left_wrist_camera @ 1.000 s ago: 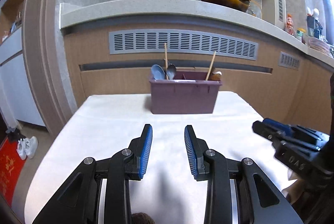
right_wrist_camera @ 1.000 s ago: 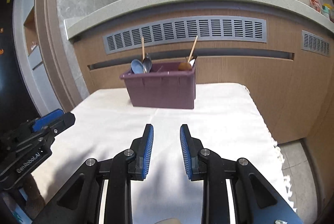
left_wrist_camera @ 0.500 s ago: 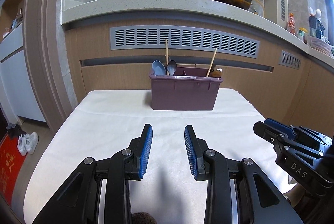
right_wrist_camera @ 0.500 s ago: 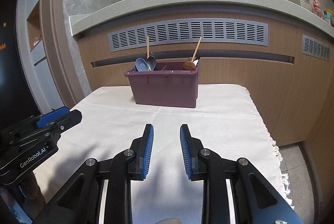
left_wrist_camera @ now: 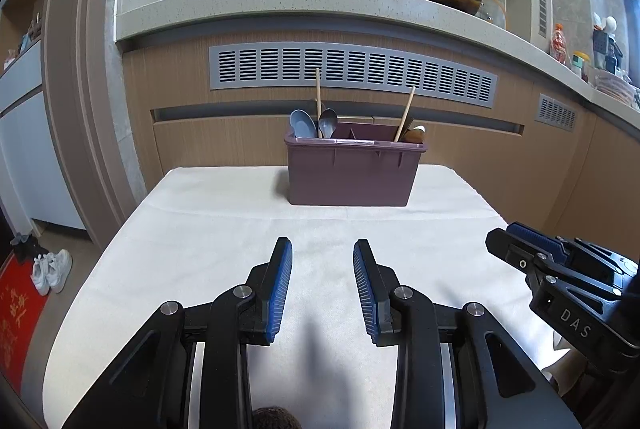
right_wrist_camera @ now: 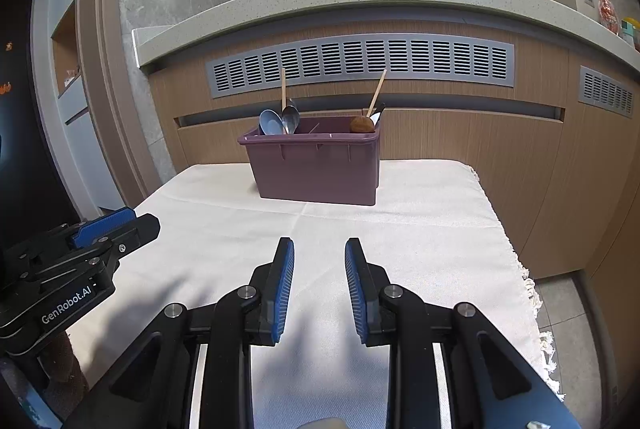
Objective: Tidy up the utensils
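Both grippers are easing back from the purple plastic utensil bin [left_wrist_camera: 352,171] sitting at the cloth-covered surface's [right_wrist_camera: 420,229] far edge; left gripper [left_wrist_camera: 322,285] and right gripper [right_wrist_camera: 319,283] jaws are gaping empty. Approaching level suits gripping upright handles.

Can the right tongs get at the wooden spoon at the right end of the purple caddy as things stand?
Probably yes. The right tongs are open and empty, the white cloth between them and the purple caddy is bare, and the wooden spoon sticks up above the rim. The left tongs sit off to the side.
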Demonstrator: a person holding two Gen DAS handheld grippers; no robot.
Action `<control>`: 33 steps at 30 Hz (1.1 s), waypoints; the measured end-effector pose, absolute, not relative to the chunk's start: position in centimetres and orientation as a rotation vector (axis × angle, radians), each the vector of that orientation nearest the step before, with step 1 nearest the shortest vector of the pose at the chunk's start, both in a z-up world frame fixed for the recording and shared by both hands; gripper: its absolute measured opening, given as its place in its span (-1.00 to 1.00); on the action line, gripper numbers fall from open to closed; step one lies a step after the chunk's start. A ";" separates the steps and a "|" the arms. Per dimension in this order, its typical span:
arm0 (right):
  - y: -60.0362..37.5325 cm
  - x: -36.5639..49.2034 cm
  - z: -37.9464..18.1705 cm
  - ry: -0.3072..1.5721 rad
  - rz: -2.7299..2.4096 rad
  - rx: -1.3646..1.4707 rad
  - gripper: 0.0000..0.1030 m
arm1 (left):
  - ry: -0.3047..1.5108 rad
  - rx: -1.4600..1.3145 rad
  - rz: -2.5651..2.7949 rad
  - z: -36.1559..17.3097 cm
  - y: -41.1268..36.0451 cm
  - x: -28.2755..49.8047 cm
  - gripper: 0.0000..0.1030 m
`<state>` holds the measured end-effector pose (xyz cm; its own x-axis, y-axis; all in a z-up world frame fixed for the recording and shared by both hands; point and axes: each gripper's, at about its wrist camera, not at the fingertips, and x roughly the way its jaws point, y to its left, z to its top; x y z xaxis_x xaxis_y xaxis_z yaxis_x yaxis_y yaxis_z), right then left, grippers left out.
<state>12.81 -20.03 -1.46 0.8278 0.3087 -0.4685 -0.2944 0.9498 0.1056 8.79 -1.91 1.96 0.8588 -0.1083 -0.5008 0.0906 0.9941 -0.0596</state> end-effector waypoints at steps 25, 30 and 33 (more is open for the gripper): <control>-19.7 12.7 -1.5 0.500 0.312 0.033 -0.51 | 0.541 -0.039 -0.105 1.8 -2.1 8.8 -0.36; -19.8 12.8 -1.5 0.500 0.314 0.032 -0.50 | 0.544 -0.039 -0.106 1.7 -2.1 8.7 -0.36; -19.8 12.7 -1.5 0.501 0.314 0.032 -0.50 | 0.549 -0.041 -0.107 1.7 -2.1 8.7 -0.36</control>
